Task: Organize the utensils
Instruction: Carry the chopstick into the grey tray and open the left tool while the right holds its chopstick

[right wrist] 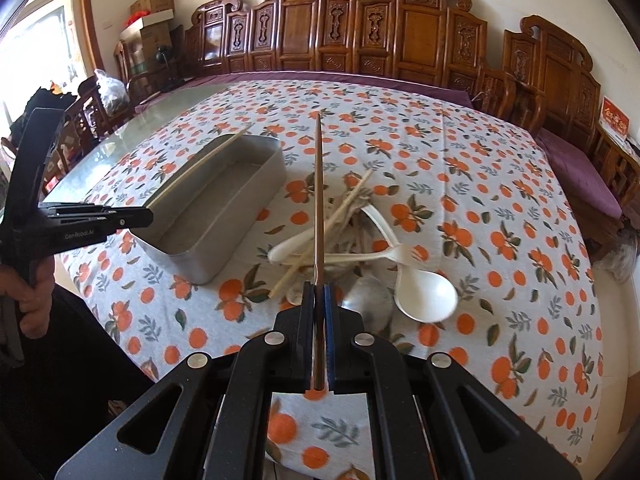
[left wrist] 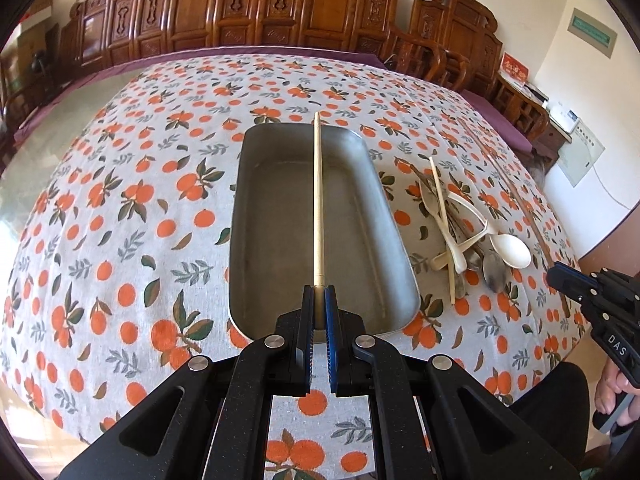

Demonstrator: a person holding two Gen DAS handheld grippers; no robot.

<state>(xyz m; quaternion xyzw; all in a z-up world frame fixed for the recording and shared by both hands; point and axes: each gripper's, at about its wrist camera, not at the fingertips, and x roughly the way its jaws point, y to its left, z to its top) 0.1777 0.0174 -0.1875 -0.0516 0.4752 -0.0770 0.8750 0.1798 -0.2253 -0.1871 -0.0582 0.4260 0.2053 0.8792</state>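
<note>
In the left wrist view my left gripper (left wrist: 319, 292) is shut on a pale wooden chopstick (left wrist: 317, 200), which reaches forward above the empty metal tray (left wrist: 240, 200). The pile of spoons and chopsticks (left wrist: 460, 224) lies right of the tray, and my right gripper (left wrist: 560, 274) shows at the right edge. In the right wrist view my right gripper (right wrist: 319, 290) is shut on a thin dark brown stick (right wrist: 318, 200) that points over the utensil pile (right wrist: 352, 232). A white spoon (right wrist: 426, 294) lies at the pile's near right. At the tray's (right wrist: 224, 208) near end, my left gripper (right wrist: 132, 216) holds its chopstick (right wrist: 200, 170).
An orange-patterned cloth (left wrist: 120, 220) covers the table, with bare glass (right wrist: 120, 136) at its left side. Carved wooden chairs (right wrist: 420, 40) line the far edge and right side. A person's hand (right wrist: 36, 300) grips the left handle. Boxes (right wrist: 152, 12) stand in the far left corner.
</note>
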